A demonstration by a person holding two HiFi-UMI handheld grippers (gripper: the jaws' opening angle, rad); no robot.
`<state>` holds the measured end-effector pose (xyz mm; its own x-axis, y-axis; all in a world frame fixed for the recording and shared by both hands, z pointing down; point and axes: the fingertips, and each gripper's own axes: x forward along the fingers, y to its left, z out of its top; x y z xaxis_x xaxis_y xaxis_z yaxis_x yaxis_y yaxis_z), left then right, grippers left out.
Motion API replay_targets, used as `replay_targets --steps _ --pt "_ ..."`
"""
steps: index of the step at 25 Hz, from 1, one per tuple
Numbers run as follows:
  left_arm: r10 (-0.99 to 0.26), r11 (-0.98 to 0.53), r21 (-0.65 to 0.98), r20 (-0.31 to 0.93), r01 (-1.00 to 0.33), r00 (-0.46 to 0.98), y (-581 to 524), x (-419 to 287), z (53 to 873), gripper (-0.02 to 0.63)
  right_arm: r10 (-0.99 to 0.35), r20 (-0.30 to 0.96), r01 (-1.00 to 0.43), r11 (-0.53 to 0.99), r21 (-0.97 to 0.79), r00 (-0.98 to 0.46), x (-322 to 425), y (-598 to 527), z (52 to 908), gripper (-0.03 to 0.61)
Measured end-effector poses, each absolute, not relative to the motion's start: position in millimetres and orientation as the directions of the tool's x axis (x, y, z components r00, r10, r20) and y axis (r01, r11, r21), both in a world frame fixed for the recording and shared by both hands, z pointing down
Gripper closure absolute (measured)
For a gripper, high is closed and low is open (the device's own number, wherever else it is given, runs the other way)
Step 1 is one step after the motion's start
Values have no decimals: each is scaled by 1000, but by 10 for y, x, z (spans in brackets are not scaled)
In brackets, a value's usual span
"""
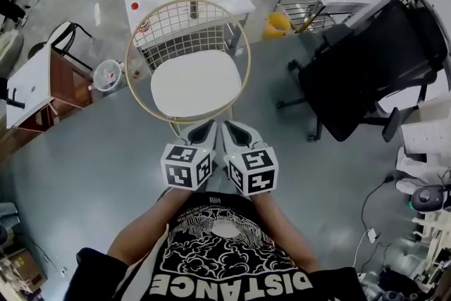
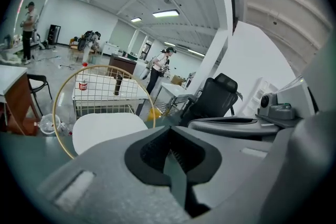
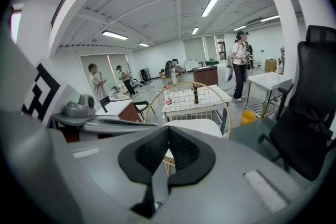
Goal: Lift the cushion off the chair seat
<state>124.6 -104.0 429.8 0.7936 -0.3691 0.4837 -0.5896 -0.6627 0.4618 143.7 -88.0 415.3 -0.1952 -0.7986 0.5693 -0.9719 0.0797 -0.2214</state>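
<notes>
Cushion [image 1: 192, 84], one, on one wire chair [image 1: 169, 25]; left gripper [image 1: 205, 128], right gripper [image 1: 237, 128], jaws together

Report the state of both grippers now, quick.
Left gripper: closed, holding nothing.
Right gripper: closed, holding nothing.
</notes>
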Motion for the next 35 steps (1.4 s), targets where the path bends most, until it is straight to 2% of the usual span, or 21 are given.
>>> replay_targets --steps 10,13,22,27,35 --pt "-509 -462 545 483 -700 712 -1107 1542 4529 615 -701 588 -915 312 -257 -404 1780 -1046 4367 580" --pt "-566 -392 598 443 -699 696 -1044 1603 4514 615 -665 585 -885 382 -266 -463 1869 -970 4373 580" --pt "-669 -186 764 362 -618 649 -1306 1479 5198 615 -567 573 -794 533 -293 -592 1793 -1238 4924 581" --pt "-707 -128 865 263 -484 657 -1404 1451 5442 615 -500 573 -732 616 -292 -649 1682 -1272 5083 580" --pt "-751 -46 906 247 -421 612 -1560 1270 6140 614 -461 613 -727 621 -293 -641 1588 -1525 5569 580"
